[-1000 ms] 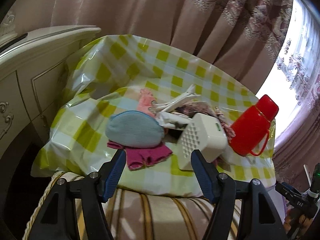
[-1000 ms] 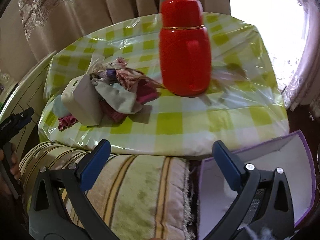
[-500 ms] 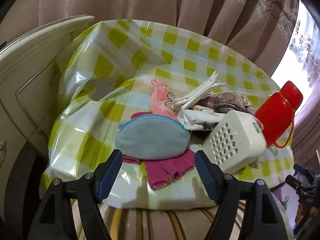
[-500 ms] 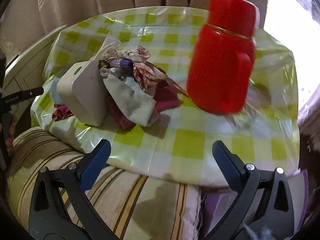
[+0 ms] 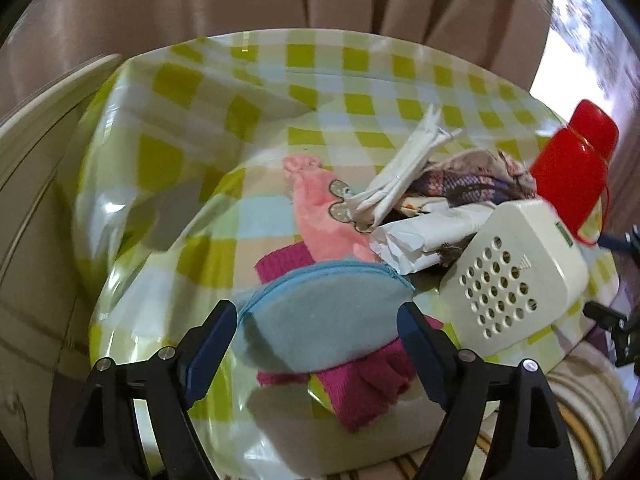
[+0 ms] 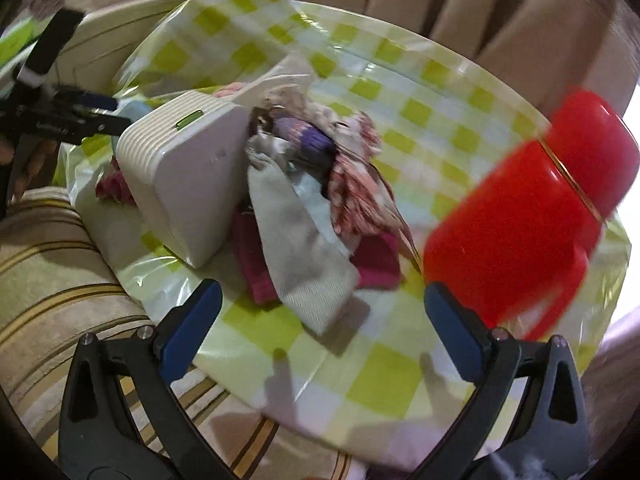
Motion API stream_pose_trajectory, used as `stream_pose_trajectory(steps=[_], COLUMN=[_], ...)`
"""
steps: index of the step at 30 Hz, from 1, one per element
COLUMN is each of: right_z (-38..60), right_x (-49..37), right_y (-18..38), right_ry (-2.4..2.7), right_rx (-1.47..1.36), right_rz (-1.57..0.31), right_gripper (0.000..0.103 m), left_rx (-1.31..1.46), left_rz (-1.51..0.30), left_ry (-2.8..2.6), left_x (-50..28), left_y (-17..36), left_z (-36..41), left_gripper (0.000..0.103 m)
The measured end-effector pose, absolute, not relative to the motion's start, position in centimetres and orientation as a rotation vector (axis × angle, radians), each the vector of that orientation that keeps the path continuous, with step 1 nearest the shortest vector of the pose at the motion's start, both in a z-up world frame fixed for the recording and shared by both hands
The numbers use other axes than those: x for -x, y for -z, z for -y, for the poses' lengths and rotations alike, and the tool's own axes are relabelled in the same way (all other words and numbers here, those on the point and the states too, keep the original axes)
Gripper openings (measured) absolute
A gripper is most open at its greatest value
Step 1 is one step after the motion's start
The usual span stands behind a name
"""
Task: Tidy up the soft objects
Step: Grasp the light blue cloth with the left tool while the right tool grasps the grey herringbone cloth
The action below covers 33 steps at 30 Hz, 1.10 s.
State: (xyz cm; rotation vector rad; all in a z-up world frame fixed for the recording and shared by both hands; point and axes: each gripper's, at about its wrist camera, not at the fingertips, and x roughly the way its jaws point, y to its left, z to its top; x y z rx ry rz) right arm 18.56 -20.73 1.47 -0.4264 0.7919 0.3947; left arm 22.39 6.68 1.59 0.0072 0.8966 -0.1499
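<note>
1. The blue pouch (image 5: 320, 316) lies at the bench's (image 5: 240, 88) near edge, on a magenta glove (image 5: 368, 380), left of the white box (image 5: 516, 280). It looks light, limp and compressible; pinching across its padded middle seems best.
2. The left gripper (image 5: 316, 344) jaws are opening, flanking the pouch without pressing.
3. The right gripper (image 6: 324, 320) jaws stand wide, empty, facing the grey cloth (image 6: 304, 248) right of the box.
</note>
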Motion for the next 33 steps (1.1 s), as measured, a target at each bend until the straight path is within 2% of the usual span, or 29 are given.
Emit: stream_pose_trajectory(steps=[7, 12, 16, 17, 23, 24, 27, 33], right_z=[19.1, 18.2, 18.1, 18.1, 18.3, 18.3, 18.6, 20.2], right_x=[-20.9, -21.8, -22.4, -22.5, -22.6, -22.4, -22.2, -21.6], right_y=[-0.6, 0.5, 1.2, 1.3, 1.6, 1.6, 1.4, 0.2], right_ry=[-0.435, -0.461, -0.475, -0.477, -0.482, -0.477, -0.459, -0.416], right_rx=[0.489, 0.521, 0.512, 0.506, 0.466, 0.465, 0.427, 0.337], right_rz=[-0.777, -0.798, -0.828, -0.835, -0.874, -0.872, -0.869, -0.867], right_gripper=[0.098, 0.084, 0.07, 0.062, 0.028, 0.023, 0.016, 0.014], left_rx=[-0.054, -0.033, -0.067, -0.081, -0.099, -0.101, -0.124, -0.204], left_rz=[-0.897, -0.929, -0.928, -0.933, -0.937, -0.934, -0.919, -0.877], left_ry=[0.214, 0.258, 0.295, 0.3, 0.337, 0.336, 0.348, 0.337], left_x=[-24.3, -24.7, -23.6, -23.3, -21.2, -20.9, -19.9, -17.8], left_y=[-0.8, 0.1, -0.1, 0.0, -0.4, -0.5, -1.2, -2.0], left_z=[-7.0, -7.6, -7.1, -6.9, -6.8, -6.8, -6.3, -4.9], left_gripper=[0.083, 0.081, 0.053, 0.047, 0.027, 0.026, 0.022, 0.02])
